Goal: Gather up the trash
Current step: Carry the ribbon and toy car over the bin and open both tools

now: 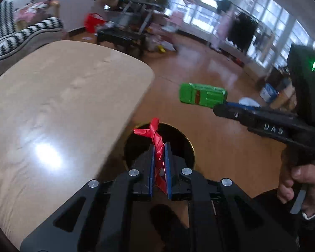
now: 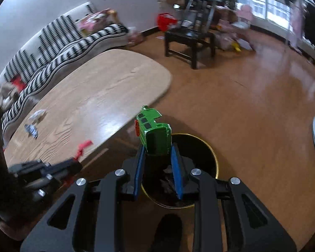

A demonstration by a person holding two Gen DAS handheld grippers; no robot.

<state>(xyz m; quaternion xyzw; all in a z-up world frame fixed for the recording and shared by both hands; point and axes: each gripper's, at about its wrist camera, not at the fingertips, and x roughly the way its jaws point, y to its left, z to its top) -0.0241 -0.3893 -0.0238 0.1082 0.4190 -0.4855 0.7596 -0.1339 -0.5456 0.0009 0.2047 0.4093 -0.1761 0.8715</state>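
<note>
- Black linkage of the left gripper [image 1: 159,147] fills the foreground of its own view; its jaws are pressed almost together on a twisted red wrapper [image 1: 156,138], which sticks out past the blue pads.
- Directly beyond that wrapper sits the dark round bin [image 1: 183,140] with a gold rim, standing on the wooden floor [image 1: 210,73] just beside the edge of the pale wood surface [image 1: 63,96].
- In the right wrist view, the right gripper [image 2: 158,149] has its jaws narrowly parted and clamped on a crumpled green carton [image 2: 154,132], held above the bin's opening.
- A hand [image 1: 298,180] grips the right tool's handle at the edge of the left view.
- Two small crumpled scraps [image 2: 34,124] lie on the surface near the striped sofa [image 2: 58,42].
</note>
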